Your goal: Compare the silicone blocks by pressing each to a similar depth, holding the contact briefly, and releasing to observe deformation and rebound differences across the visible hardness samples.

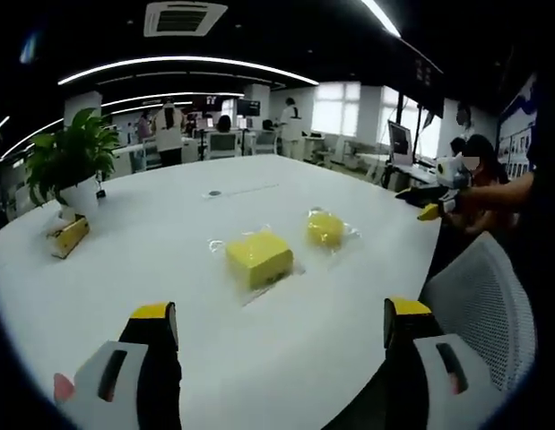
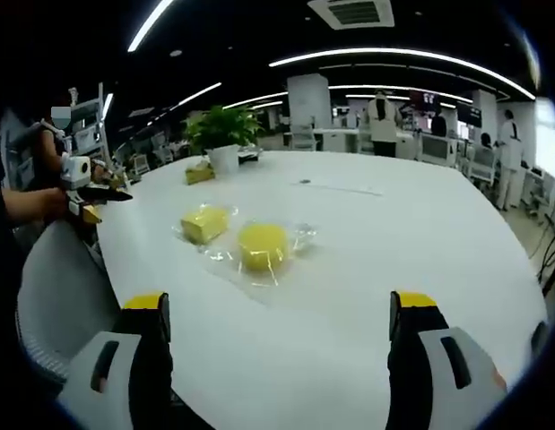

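Observation:
Two yellow silicone blocks lie in clear wrappers on a white table. The square block is nearer in the left gripper view, with the round block to its right. From the other side, the round block is closer and the square block is left of it. My left gripper is open, short of the square block, touching nothing. My right gripper is open too, well back from the round block. Each gripper also appears across the table: the right gripper and the left gripper.
A potted plant and a small yellow box stand at one end of the table; the plant is at the far side in the right gripper view. White mesh chairs sit at the table edge. People stand at desks behind.

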`<state>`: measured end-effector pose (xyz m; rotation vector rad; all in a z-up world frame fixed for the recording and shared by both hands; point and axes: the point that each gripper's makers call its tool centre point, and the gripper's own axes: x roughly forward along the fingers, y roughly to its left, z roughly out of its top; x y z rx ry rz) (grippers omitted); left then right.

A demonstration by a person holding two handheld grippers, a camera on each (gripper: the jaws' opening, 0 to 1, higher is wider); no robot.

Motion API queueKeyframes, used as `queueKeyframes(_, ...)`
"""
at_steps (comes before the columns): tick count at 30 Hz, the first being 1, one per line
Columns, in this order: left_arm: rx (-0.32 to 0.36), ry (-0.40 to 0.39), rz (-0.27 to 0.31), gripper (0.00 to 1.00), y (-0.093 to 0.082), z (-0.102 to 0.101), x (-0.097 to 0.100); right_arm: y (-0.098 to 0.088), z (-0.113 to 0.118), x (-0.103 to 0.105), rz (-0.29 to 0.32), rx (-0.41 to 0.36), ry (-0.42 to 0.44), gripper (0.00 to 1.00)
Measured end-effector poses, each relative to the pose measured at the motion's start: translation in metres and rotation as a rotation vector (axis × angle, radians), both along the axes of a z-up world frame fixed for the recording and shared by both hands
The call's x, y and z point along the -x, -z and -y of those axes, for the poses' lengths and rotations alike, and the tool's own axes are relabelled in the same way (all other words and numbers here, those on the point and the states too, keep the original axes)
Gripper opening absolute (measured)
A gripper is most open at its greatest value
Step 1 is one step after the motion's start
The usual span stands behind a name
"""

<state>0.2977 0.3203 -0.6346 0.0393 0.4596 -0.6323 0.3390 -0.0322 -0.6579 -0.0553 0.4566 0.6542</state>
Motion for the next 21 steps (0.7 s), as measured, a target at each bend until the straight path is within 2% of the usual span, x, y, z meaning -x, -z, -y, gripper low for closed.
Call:
queueKeyframes(3,-0.003,0.005,-0.001,0.95,0.001,0.002,-0.001,0.002,-0.002,0.002,-0.010,0.010,-0.013,0.93)
queueKeyframes(9,-0.014,0.011,0.003,0.95,-0.001,0.001,0.000,0.001,-0.012,0.002,-0.001,-0.008,-0.028,0.94)
queueKeyframes(14,0.003,-0.001,0.007,0.95,-0.004,-0.004,0.001,0.002,-0.014,0.002,-0.005,-0.004,-0.035,0.93)
queueKeyframes(21,0.010,-0.004,-0.009,0.95,0.000,-0.003,0.004,0.003,-0.015,0.002,-0.010,-0.001,-0.037,0.92)
